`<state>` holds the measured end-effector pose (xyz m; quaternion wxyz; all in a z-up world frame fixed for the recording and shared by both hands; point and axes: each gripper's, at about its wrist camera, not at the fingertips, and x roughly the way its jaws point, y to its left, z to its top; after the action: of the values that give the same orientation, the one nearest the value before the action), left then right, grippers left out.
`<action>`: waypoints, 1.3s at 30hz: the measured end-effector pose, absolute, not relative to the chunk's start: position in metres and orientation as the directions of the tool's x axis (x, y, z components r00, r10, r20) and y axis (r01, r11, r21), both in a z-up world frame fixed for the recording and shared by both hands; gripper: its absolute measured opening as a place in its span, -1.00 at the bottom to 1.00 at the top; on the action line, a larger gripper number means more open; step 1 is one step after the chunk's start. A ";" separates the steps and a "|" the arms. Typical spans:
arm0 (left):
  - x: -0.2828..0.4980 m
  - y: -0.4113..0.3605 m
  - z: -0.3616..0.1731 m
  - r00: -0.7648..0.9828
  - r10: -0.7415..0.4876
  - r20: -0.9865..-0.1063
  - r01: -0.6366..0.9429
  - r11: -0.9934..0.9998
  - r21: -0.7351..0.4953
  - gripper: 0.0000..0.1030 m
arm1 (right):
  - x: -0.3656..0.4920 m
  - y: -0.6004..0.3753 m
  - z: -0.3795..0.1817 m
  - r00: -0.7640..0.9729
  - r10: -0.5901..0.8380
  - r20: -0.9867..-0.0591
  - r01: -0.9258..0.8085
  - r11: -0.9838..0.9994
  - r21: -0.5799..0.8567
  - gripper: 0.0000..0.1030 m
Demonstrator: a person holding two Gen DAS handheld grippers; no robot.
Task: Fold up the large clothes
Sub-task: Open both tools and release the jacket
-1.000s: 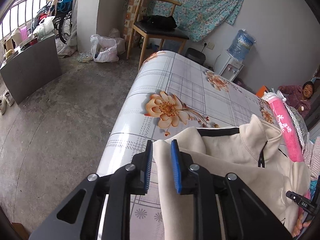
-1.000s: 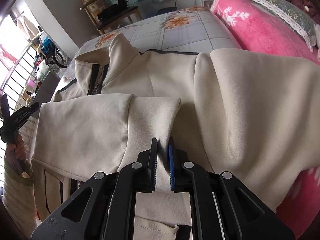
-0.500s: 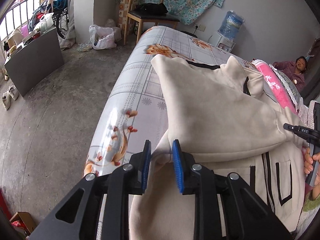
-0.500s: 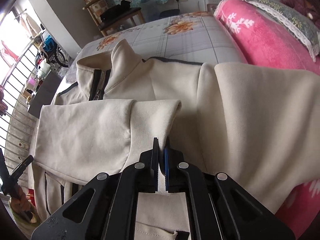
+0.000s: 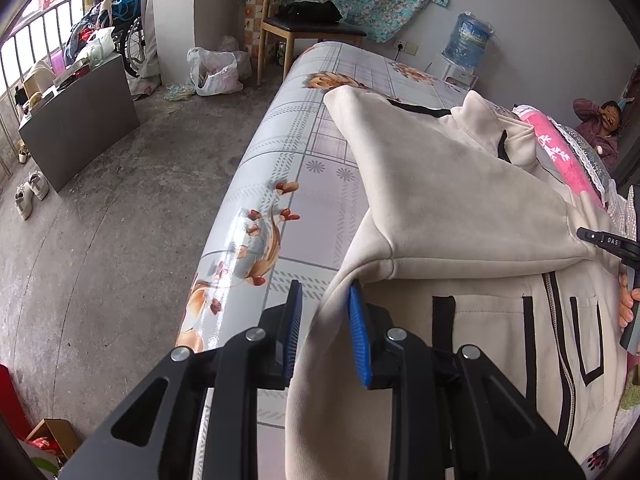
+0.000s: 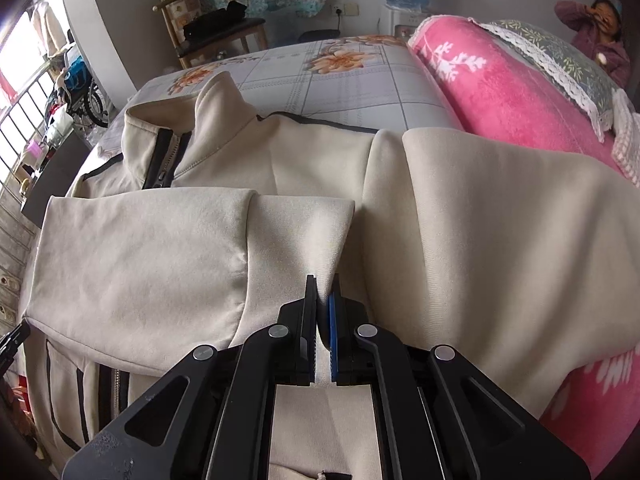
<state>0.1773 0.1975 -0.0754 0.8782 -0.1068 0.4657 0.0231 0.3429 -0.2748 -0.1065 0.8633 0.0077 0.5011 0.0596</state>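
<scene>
A cream zip jacket (image 5: pixel 460 200) with black trim lies front up on the flowered bed cover. One sleeve (image 6: pixel 140 260) is folded across its chest. My left gripper (image 5: pixel 325 292) is at the jacket's left side edge near the hem. Its jaws stand apart: the cloth edge rests against the right pad, and the cover shows beside the left pad. My right gripper (image 6: pixel 323 280) pinches a raised fold of the sleeve's cuff end (image 6: pixel 304 224) between nearly closed pads, and its jaws are opening. The right gripper also shows at the left wrist view's right edge, with the hand (image 5: pixel 628 304) holding it.
The bed cover (image 5: pixel 280 184) drops off to a concrete floor on the left. A rolled pink blanket (image 6: pixel 500 92) lies along the jacket's far side. A chair (image 5: pixel 312 28), a water jug (image 5: pixel 468 44) and a grey cabinet (image 5: pixel 80 116) stand around. A person (image 5: pixel 600 128) sits at the back right.
My left gripper has travelled along the jacket's left edge from the shoulder end to the hem end, and its jaws stand a little wider. The right gripper stayed at the cuff.
</scene>
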 end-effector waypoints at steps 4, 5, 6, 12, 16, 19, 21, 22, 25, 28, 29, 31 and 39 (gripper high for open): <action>0.171 0.200 -0.070 0.584 -0.078 -0.808 -0.126 0.975 -0.185 -0.54 | 0.338 -0.276 -0.101 0.484 0.068 -0.873 -0.086 0.996 0.030 -0.47; 0.169 0.200 -0.068 0.589 -0.078 -0.804 -0.119 0.976 -0.182 -0.54 | 0.335 -0.277 -0.095 0.485 0.070 -0.872 -0.082 0.996 0.034 -0.29; 0.165 0.200 -0.066 0.593 -0.076 -0.801 -0.111 0.978 -0.176 -0.54 | 0.330 -0.277 -0.089 0.497 0.054 -0.866 -0.072 0.997 0.020 -0.10; 0.159 0.192 -0.075 0.566 -0.031 -0.824 -0.056 0.995 -0.076 -0.54 | 0.299 -0.251 -0.056 0.555 0.164 -0.816 -0.209 0.976 0.054 -0.06; 0.161 0.191 -0.086 0.557 0.028 -0.830 -0.090 0.996 -0.026 -0.50 | 0.299 -0.226 -0.068 0.534 0.179 -0.826 -0.273 0.961 0.032 -0.06; 0.163 0.205 -0.086 0.567 0.004 -0.824 -0.156 0.982 -0.102 -0.49 | 0.308 -0.224 -0.090 0.498 0.154 -0.854 -0.257 0.966 0.025 -0.06; 0.162 0.217 -0.087 0.578 -0.034 -0.815 -0.200 0.963 -0.182 -0.49 | 0.312 -0.227 -0.104 0.471 0.112 -0.875 -0.232 0.973 -0.001 -0.06; 0.160 0.223 -0.087 0.587 -0.057 -0.807 -0.217 0.950 -0.225 -0.49 | 0.312 -0.230 -0.108 0.466 0.121 -0.877 -0.229 0.973 0.013 -0.06; 0.154 0.238 -0.090 0.617 -0.124 -0.777 -0.255 0.903 -0.346 -0.49 | 0.308 -0.236 -0.105 0.469 0.138 -0.873 -0.226 0.974 0.033 -0.06; 0.150 0.244 -0.091 0.640 -0.173 -0.749 -0.257 0.870 -0.420 -0.49 | 0.306 -0.241 -0.097 0.473 0.142 -0.869 -0.221 0.975 0.039 -0.06; 0.149 0.246 -0.092 0.645 -0.199 -0.738 -0.254 0.855 -0.452 -0.49 | 0.305 -0.242 -0.093 0.480 0.150 -0.864 -0.220 0.974 0.046 -0.04; 0.146 0.253 -0.093 0.654 -0.248 -0.715 -0.251 0.820 -0.514 -0.49 | 0.305 -0.246 -0.086 0.492 0.176 -0.852 -0.223 0.972 0.072 0.01; 0.127 0.264 -0.061 0.726 -0.154 -0.671 -0.269 0.834 -0.482 -0.54 | 0.313 -0.245 -0.105 0.464 0.149 -0.873 -0.225 0.973 0.046 0.05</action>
<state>0.1267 0.2643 -0.0610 0.8836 -0.2865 0.3689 0.0325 0.3127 -0.2453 -0.1054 0.8548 -0.0376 0.5060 0.1092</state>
